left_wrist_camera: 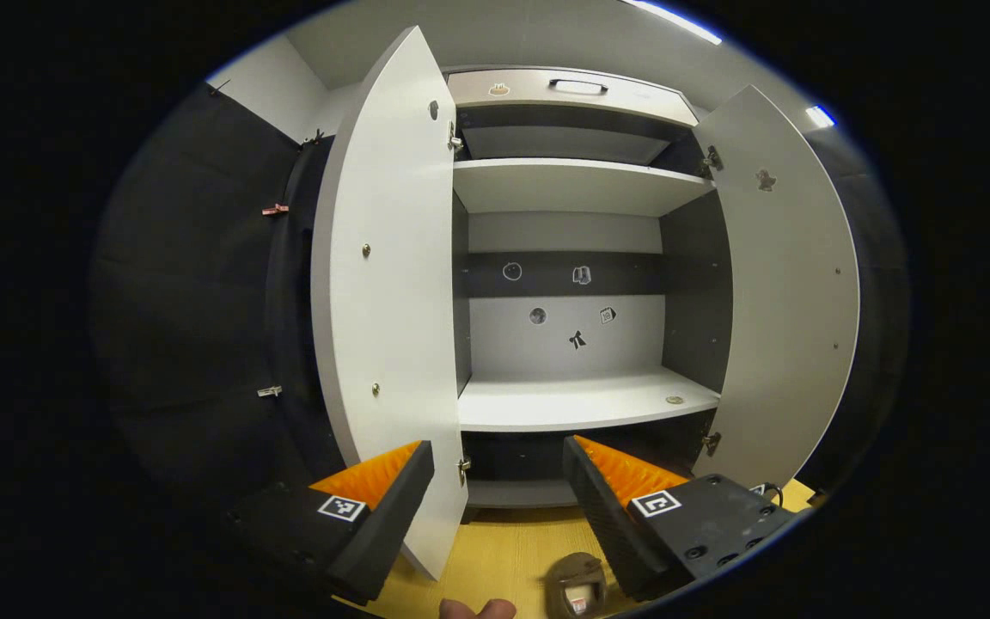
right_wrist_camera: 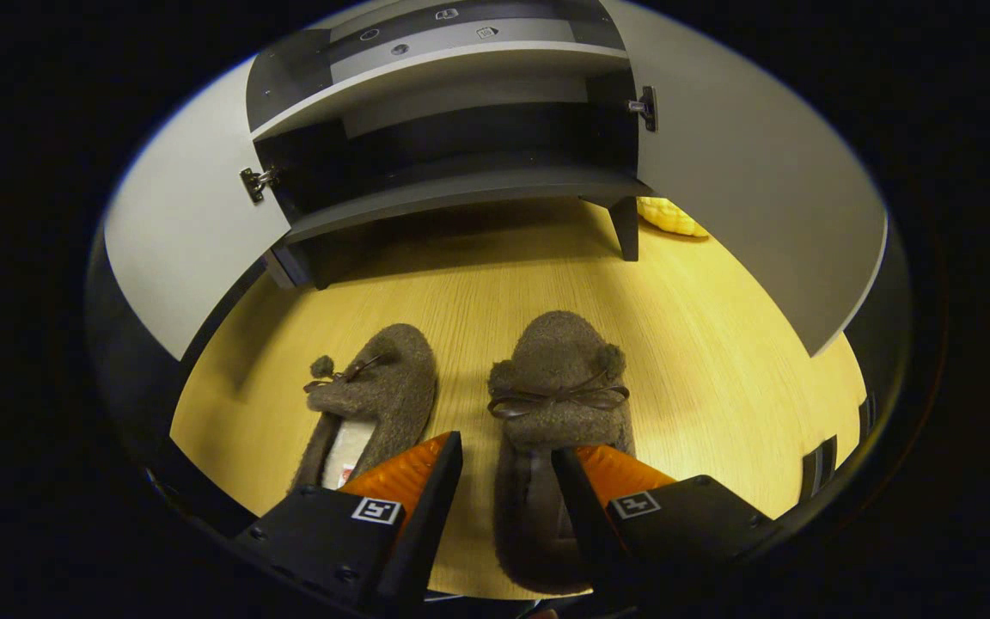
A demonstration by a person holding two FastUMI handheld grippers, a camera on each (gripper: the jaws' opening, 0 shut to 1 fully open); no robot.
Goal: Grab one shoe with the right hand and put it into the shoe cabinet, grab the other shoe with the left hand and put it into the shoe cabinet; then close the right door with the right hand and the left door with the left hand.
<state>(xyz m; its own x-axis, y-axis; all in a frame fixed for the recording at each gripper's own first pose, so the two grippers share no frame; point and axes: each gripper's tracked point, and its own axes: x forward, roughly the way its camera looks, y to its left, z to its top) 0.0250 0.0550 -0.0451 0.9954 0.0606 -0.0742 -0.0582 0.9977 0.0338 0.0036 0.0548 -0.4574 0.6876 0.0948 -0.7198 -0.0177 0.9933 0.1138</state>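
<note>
- In the right gripper view, the right claw (right_wrist_camera: 505, 468) hangs low over a wooden floor (right_wrist_camera: 701, 344), its fingers spread apart.
- One finger sits over the opening of the right slipper (right_wrist_camera: 557, 404); the other stands over the floor between the two slippers. Whether either finger touches the slipper cannot be told; the claw grips nothing.
- The left slipper (right_wrist_camera: 370, 391) lies just beside the first, both toes pointing toward the cabinet (right_wrist_camera: 452, 185).
- Both slippers are fuzzy, each with a bow.
- In the left gripper view, the left claw (left_wrist_camera: 499, 490) is held up facing the cabinet, wide open and empty.
- The left door (left_wrist_camera: 383, 284) and right door (left_wrist_camera: 783, 292) both stand open.
- A shelf (left_wrist_camera: 585, 400) inside holds no shoe.
- A slipper toe (left_wrist_camera: 577, 585) shows on the floor below that claw.
</note>
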